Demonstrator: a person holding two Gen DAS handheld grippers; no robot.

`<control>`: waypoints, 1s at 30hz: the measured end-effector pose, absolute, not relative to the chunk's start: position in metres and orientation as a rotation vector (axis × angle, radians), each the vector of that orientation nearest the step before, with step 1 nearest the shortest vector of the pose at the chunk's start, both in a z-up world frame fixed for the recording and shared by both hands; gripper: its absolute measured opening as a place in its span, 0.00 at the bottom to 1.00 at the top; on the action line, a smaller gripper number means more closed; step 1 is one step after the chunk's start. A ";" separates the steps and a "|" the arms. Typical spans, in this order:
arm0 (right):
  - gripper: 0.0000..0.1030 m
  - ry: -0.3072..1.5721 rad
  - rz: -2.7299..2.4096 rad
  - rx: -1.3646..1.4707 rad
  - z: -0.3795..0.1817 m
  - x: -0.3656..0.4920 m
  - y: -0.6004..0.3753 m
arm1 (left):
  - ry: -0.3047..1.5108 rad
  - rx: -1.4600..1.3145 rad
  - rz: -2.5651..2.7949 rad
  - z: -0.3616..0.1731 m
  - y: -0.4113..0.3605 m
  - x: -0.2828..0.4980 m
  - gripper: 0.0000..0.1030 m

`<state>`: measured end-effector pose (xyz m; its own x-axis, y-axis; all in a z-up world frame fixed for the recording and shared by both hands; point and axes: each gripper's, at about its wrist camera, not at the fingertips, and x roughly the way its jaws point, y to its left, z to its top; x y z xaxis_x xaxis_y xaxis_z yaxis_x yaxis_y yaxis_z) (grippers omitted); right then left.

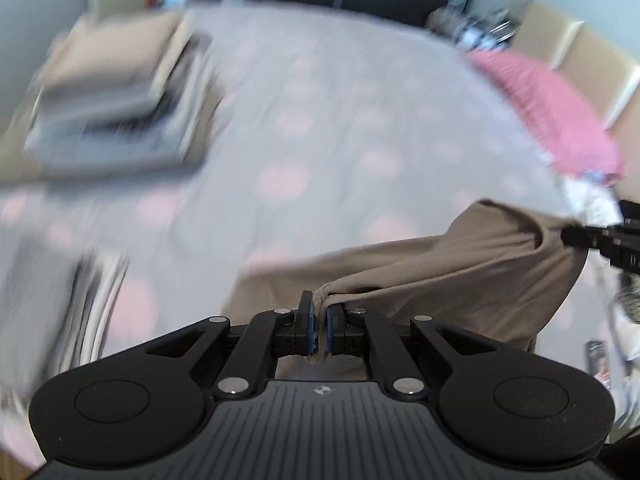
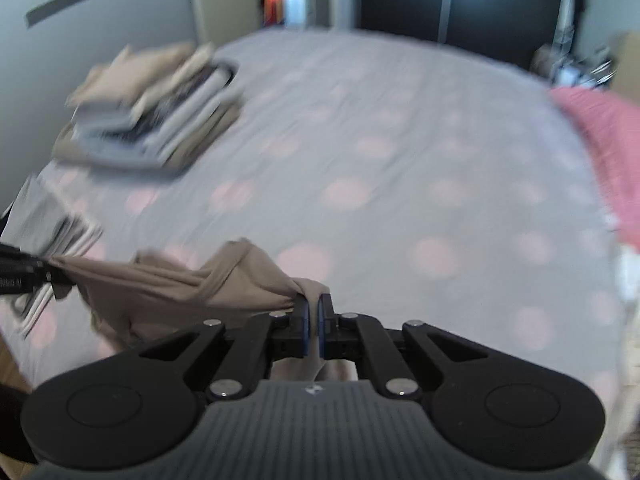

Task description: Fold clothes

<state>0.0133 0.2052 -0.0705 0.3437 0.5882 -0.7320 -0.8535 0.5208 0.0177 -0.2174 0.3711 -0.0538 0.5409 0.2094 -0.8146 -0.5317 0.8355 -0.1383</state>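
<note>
A beige garment (image 1: 460, 272) hangs stretched between both grippers above the bed. My left gripper (image 1: 319, 314) is shut on one bunched edge of it, the cloth pinched between the blue pads. In the right wrist view the same beige garment (image 2: 192, 288) sags to the left, and my right gripper (image 2: 314, 312) is shut on its other edge. The other gripper (image 1: 592, 238) shows at the right of the left wrist view, and the left gripper (image 2: 24, 272) shows at the far left of the right wrist view, each holding the cloth. Both views are motion-blurred.
The bed has a grey sheet with pink dots (image 2: 380, 160). A stack of folded clothes (image 1: 120, 100) (image 2: 156, 108) sits at the far left. More folded laundry (image 2: 52, 224) lies near the left edge. A pink blanket (image 1: 552, 112) lies on the right.
</note>
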 end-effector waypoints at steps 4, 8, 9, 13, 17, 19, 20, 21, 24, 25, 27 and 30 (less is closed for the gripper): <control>0.05 0.743 0.910 -0.376 -0.039 0.003 0.153 | 0.875 -0.297 0.344 -0.028 0.341 -0.194 0.03; 0.05 0.842 0.910 -0.385 -0.057 -0.028 0.105 | 0.935 -0.217 0.232 -0.033 0.312 -0.183 0.03; 0.05 0.888 0.917 -0.387 -0.071 -0.037 0.096 | 0.970 -0.209 0.210 -0.044 0.305 -0.185 0.03; 0.05 1.088 0.948 -0.384 -0.130 -0.071 0.071 | 1.140 -0.194 0.165 -0.099 0.291 -0.204 0.03; 0.05 1.230 0.988 -0.394 -0.179 -0.095 0.070 | 1.265 -0.227 0.175 -0.148 0.291 -0.223 0.03; 0.05 1.264 1.003 -0.416 -0.196 -0.102 0.076 | 1.301 -0.271 0.199 -0.167 0.298 -0.230 0.03; 0.05 1.272 1.009 -0.434 -0.202 -0.105 0.079 | 1.314 -0.289 0.214 -0.175 0.301 -0.234 0.03; 0.05 1.275 1.014 -0.452 -0.207 -0.107 0.082 | 1.326 -0.299 0.229 -0.181 0.303 -0.237 0.03; 0.06 1.274 1.030 -0.506 -0.212 -0.108 0.088 | 1.338 -0.291 0.238 -0.188 0.305 -0.244 0.03; 0.08 1.275 1.034 -0.521 -0.213 -0.108 0.091 | 1.338 -0.273 0.237 -0.188 0.303 -0.244 0.03; 0.11 1.278 1.040 -0.546 -0.211 -0.108 0.092 | 1.338 -0.240 0.236 -0.189 0.300 -0.245 0.04; 0.12 1.268 1.048 -0.571 -0.201 -0.109 0.091 | 1.339 -0.233 0.238 -0.189 0.300 -0.244 0.04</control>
